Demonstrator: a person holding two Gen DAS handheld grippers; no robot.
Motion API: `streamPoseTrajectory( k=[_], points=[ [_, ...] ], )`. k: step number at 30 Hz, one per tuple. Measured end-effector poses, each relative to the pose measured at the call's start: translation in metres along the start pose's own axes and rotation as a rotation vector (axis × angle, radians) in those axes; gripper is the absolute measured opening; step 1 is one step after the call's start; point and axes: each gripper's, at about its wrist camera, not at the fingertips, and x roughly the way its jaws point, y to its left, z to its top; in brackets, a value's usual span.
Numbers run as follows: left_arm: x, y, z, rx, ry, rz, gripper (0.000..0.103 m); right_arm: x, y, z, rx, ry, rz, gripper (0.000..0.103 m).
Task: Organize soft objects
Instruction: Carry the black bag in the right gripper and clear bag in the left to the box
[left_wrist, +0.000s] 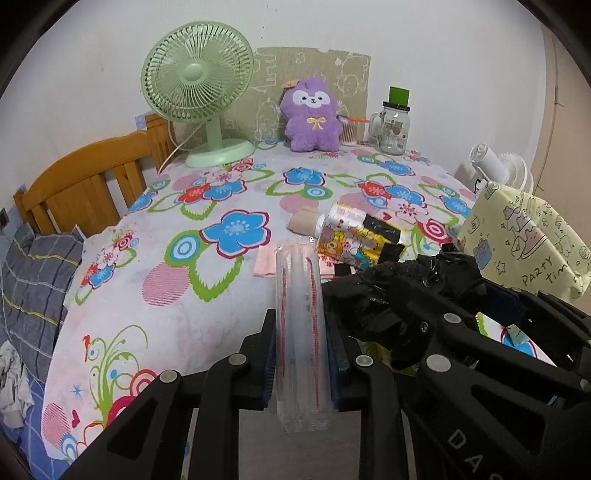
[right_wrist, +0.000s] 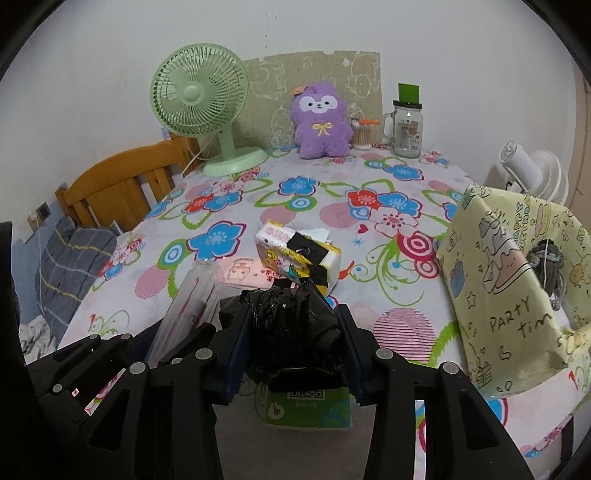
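**Both grippers loaded above the flowered worktop**

The left gripper (left_wrist: 301, 354) is clamped on a clear plastic sleeve (left_wrist: 300, 314) with red markings too blurred to read. The right gripper (right_wrist: 291, 332) squeezes a crumpled black plastic bag (right_wrist: 291, 325), which hides most of a green packet (right_wrist: 308, 410) below. A cartoon-printed tissue pack (right_wrist: 299, 256) lies mid-worktop (right_wrist: 258, 192). The yellow box (right_wrist: 517, 295) reads "PARTY".

Setting: home bedroom. Evidence: wooden bed headboard (left_wrist: 85, 188), plaid bedding (left_wrist: 33, 280), floral-cloth bench (right_wrist: 332, 206) carrying purple plush toy (left_wrist: 311, 117) and green desk fan (left_wrist: 197, 85).
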Motion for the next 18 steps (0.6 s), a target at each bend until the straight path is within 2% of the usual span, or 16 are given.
streamPoseTrajectory(
  k=[18],
  points=[
    [-0.033,-0.014,0.026,0.001,-0.069,0.013,0.021,-0.036,-0.008,0.028,-0.008,-0.043,-0.006,0.047]
  ],
)
